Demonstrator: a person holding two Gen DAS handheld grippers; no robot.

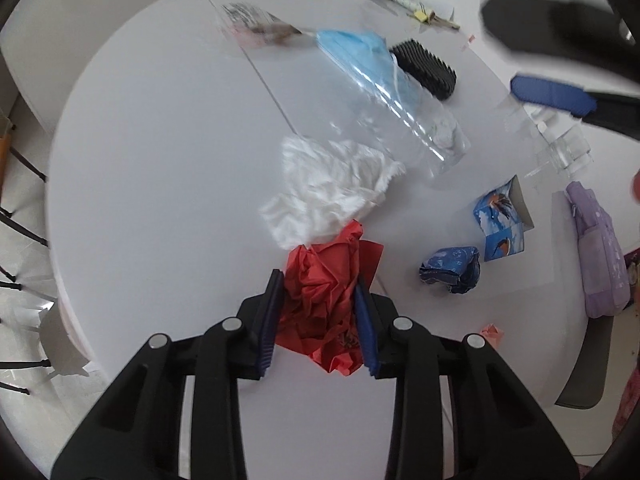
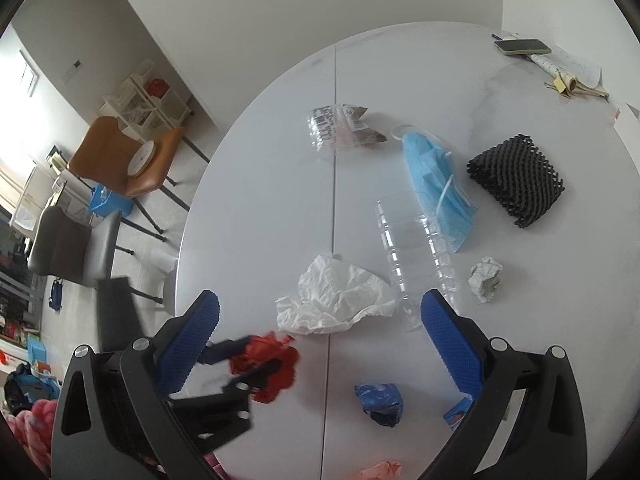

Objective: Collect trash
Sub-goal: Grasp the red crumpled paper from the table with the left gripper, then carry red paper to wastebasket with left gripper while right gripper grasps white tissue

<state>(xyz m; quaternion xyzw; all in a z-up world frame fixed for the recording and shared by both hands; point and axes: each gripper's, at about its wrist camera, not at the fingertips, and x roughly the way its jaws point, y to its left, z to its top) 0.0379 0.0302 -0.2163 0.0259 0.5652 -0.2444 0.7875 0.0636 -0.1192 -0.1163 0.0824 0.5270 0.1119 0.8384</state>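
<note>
While the left claw [image 1: 320, 312] points steeply down at the round white tabletop [image 1: 160, 160], its two dark blue pads sit against either side of a crumpled red paper wad [image 1: 320, 292], squeezing it narrow; the paper bulges out above and below the pads, so the grip looks set, probably so the wad can be lifted in one piece. That wad lies near the tabletop's near edge, touching a crumpled white tissue [image 1: 332, 188] just beyond it, which may drag along if the two are tangled.

Off to the side, the right claw [image 2: 320, 344] hangs above the tabletop with its blue pads spread wide and nothing between them, apparently waiting for its own piece. Much trash remains scattered: a clear plastic bottle [image 2: 412, 248] lying on its side, a pale blue face mask [image 2: 436, 188] partly over it, a small grey-white paper ball [image 2: 486, 278], a crumpled dark blue wrapper [image 2: 380, 402], a black mesh sleeve [image 2: 518, 180] and a clear printed wrapper [image 2: 340, 130] farther back. No bin shows in either view, so where the pieces go cannot be told. Collection appears to be at an early stage.
</note>
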